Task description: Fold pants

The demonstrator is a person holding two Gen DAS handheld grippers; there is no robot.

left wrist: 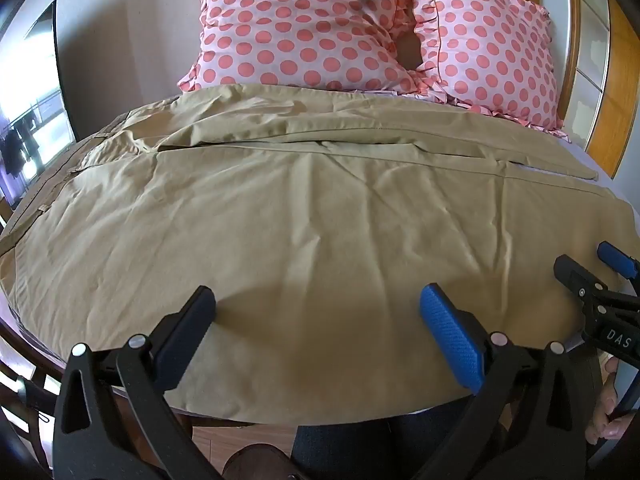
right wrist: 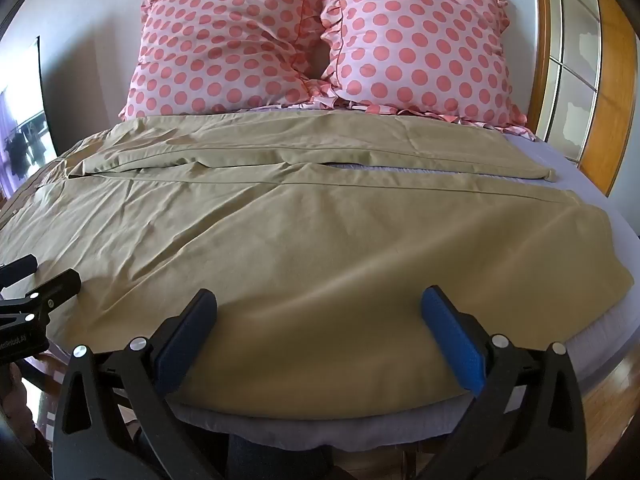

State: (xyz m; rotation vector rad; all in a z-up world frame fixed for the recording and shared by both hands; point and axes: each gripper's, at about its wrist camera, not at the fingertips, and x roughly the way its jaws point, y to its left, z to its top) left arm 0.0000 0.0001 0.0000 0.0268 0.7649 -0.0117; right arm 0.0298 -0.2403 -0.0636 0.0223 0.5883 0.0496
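Observation:
Tan pants (left wrist: 304,208) lie spread flat across the bed, waist at the left, both legs running to the right; the same pants fill the right wrist view (right wrist: 312,232). My left gripper (left wrist: 316,304) is open and empty, hovering over the near leg by its front edge. My right gripper (right wrist: 320,304) is open and empty over the same leg, further right. The right gripper's fingers (left wrist: 580,276) show at the right of the left wrist view. The left gripper's fingers (right wrist: 60,280) show at the left of the right wrist view.
Two pink polka-dot pillows (right wrist: 224,48) (right wrist: 420,44) stand at the head of the bed. The lavender sheet (right wrist: 560,168) shows at the right. A wooden frame with glass panes (right wrist: 568,60) stands at the right. A window (left wrist: 32,112) is at the left.

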